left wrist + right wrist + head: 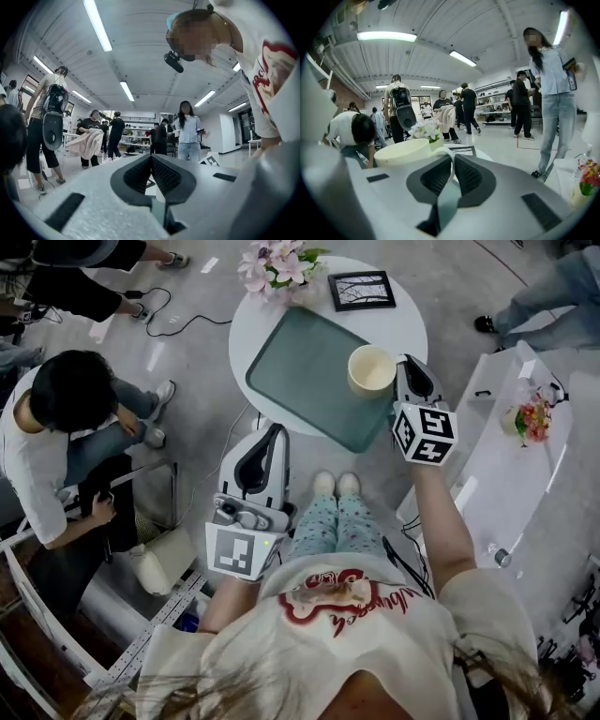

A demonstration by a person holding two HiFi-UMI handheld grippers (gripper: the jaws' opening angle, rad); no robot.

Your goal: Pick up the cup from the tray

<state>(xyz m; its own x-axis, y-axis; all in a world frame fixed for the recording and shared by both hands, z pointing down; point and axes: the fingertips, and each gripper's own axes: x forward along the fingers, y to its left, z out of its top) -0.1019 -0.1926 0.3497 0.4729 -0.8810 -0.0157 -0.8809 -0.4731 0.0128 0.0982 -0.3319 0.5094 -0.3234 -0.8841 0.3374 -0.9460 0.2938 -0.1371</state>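
Cup (371, 369) sat at the right end of the tray (300, 362), close to the tray's right edge; could not tell if its base touched the tray. Right gripper (402, 367) was just off that same edge, touching the cup. In the right gripper view its jaws were pinched nearly together on the cup's thin handle (446, 157), with the cup body (401, 152) left of the jaws. Left gripper (275, 434) hung well off the tray's near edge, jaws together with nothing between them (151, 161).

Rest of the tray was bare to the left of the cup. Flowers (277, 263) and a picture frame (361, 290) lay beyond the tray's far edge on the round table (412, 329). Only a narrow table margin showed right of the tray.
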